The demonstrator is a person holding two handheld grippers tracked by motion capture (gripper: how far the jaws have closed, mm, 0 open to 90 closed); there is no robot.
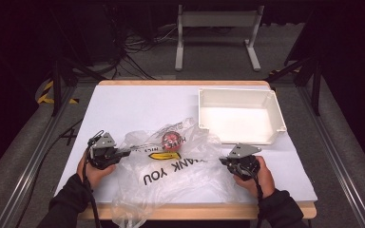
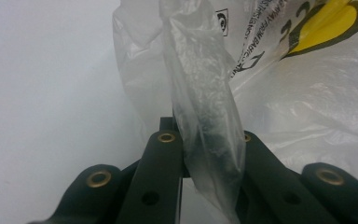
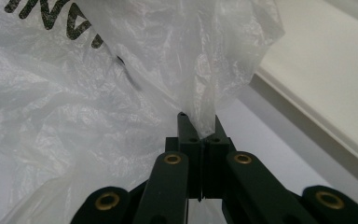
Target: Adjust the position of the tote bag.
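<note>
A clear plastic bag printed "THANK YOU" lies crumpled on the white table near the front edge. A round red thing rests inside it beside a yellow mark. My left gripper is shut on the bag's left edge; in the left gripper view a fold of the bag is pinched in my left gripper. My right gripper is shut on the bag's right edge. In the right gripper view a flap of the bag rises from my right gripper.
A white rectangular tray stands at the back right of the table, just beyond the bag; its wall lies close to the right gripper. The bag's bottom hangs over the table's front edge. Dark floor, cables and a stand lie beyond.
</note>
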